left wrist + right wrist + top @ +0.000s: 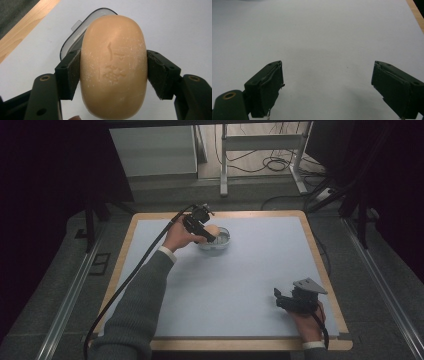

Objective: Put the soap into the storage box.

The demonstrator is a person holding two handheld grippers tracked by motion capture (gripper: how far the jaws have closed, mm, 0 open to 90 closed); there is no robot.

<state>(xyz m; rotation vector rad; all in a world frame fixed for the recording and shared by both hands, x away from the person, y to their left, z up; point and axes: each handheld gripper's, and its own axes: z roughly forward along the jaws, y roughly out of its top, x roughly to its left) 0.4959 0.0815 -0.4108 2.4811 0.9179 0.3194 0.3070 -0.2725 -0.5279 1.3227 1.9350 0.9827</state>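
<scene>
Item: soap (113, 67), tan oval bar | Place: frame centre, over clear dish (75, 37) | Handling: likely firm, light, slippery, dents easily; take across the narrow waist | Left gripper (113, 72): jaws clamped on soap | Right gripper (327, 85): jaws wide, empty, above desk (324, 37).

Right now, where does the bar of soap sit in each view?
High view: the soap is upper centre, over the clear dish, held by the left gripper.
Left gripper view: soap centre, clamped.
Right gripper view: not in it.
Shared landmark: pale mat.
</scene>
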